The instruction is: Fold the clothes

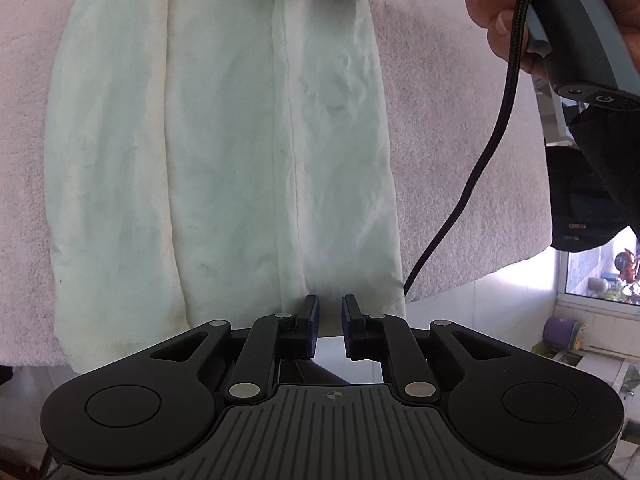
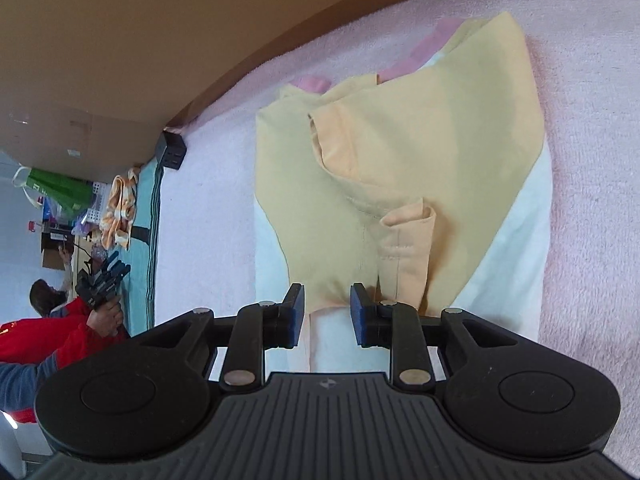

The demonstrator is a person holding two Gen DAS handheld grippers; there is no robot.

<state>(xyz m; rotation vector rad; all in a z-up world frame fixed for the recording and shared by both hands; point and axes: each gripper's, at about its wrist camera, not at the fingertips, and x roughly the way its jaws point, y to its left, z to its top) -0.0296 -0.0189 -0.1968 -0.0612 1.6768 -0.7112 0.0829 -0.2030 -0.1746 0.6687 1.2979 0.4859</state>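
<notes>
Pale garment laid flat on a pink towel, a gripper at each end.

The left gripper hangs at the white garment's near hem, jaws narrowly apart, nothing pinched. The right gripper stands over its yellow upper part, jaws narrowly parted astride the fabric, pads not pressing. The pink towel lies underneath.
</notes>
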